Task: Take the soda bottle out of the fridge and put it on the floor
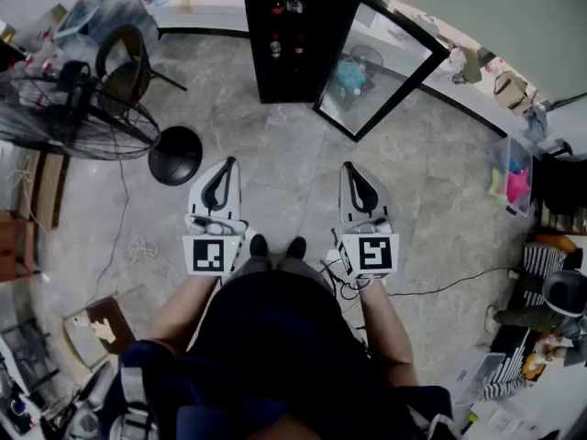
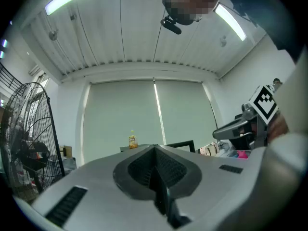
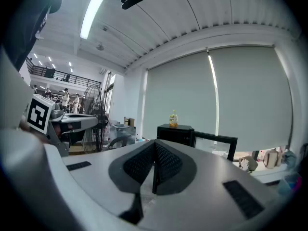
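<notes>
- Head view, far left: one floor fan (image 1: 73, 108) stands on the floor (image 1: 275, 154).
- One left tongs (image 1: 228, 161) is held level, tip aimed toward the fridge. The left gripper view shows its jaws together, with nothing between them.
- One black fridge (image 1: 330, 26) stands ahead, its one glass door (image 1: 381, 67) swung open.
- Soda bottles (image 1: 274, 46) sit on its shelves, too small to count. One yellow bottle (image 3: 173, 118) stands on top.
- One right tongs (image 1: 349, 166) lies parallel beside the left, well short of the fridge, jaws together and empty.
</notes>
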A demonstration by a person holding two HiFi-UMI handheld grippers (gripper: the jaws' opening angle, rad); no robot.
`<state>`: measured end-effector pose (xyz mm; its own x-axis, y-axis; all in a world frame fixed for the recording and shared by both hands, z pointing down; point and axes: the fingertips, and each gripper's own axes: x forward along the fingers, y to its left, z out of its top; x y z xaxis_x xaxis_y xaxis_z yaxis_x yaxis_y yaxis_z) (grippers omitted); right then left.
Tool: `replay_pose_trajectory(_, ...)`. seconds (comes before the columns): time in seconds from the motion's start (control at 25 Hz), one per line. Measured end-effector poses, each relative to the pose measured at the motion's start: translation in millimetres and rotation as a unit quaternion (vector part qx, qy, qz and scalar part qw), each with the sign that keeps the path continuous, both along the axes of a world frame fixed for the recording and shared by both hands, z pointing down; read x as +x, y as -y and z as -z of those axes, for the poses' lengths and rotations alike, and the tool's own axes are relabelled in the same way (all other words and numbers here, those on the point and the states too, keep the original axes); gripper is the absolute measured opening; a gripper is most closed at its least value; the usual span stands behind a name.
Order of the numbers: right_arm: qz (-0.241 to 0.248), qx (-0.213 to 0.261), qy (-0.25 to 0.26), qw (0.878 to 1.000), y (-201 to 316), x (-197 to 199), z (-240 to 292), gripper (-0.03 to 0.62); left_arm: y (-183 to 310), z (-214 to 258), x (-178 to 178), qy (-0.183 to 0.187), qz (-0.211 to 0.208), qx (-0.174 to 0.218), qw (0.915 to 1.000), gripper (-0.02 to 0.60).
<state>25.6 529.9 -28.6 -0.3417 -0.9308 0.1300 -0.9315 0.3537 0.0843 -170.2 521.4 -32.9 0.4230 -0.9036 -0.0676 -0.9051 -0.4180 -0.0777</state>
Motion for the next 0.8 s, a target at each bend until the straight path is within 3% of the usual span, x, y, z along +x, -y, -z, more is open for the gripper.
replay_pose_trajectory(0.8,0.003,-0.011,-0.003,1.0,3.5,-2.3,-5.6,0.017,2.5,0.5,3.0,0.0,-0.002,0.001,1.0,0.023)
